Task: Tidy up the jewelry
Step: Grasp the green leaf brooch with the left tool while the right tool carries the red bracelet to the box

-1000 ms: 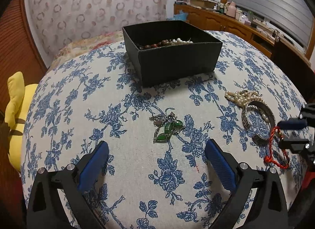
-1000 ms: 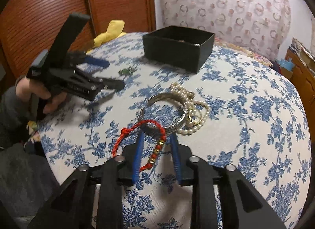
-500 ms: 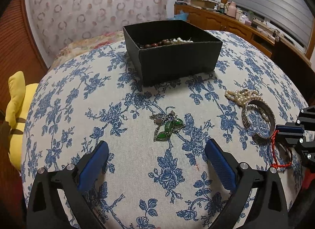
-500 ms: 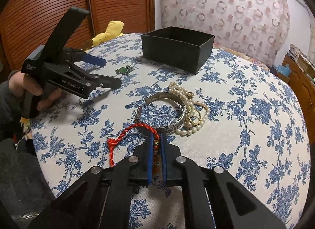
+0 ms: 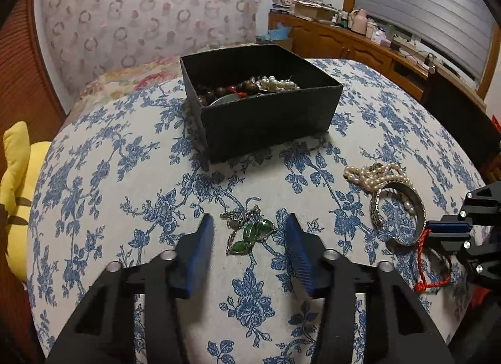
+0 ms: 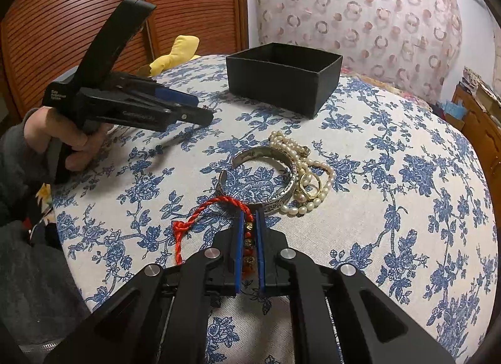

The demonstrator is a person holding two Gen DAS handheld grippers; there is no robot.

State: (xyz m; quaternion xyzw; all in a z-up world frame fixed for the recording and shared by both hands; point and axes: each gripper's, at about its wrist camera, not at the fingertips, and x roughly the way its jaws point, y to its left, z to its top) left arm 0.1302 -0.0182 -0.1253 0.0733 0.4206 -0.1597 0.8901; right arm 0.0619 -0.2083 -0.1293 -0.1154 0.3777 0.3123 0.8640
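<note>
- Left gripper [image 5: 249, 238] moved in since a second ago: fingers [image 5: 200, 245] formerly wide apart and short of the green pendant [image 5: 250, 234], now narrowed to roughly half that gap and set either side of it. Not yet touching it, nothing held.
- Green pendant lying flat on the floral bench [image 5: 125, 176], unmoved, with its tangle of chain toward the box.
- Meaning for the task: likely a pinch about to close on the pendant, then a carry to the black box [image 5: 260, 98], which stands beyond it and already holds dark beads and pearls.
- Further right, silver cuff [image 6: 266, 176], pearl strand [image 6: 300, 157] and gold ring [image 6: 310, 185] resting in one touching cluster on the bench, unchanged and still to be sorted.
- Right gripper [image 6: 249, 223] changed most: fingers [image 6: 239, 238] a second ago loosely around the red cord bracelet [image 6: 219, 207], now drawn nearly together and clamped on its beaded section.
- Loop and knotted tail of the bracelet trailing out to the left, the loop's far edge just against the cuff; whether lifted clear of the bench cannot be told.
- Grip looks secure enough for a lift toward the box; risk of the cord snagging the cuff.
</note>
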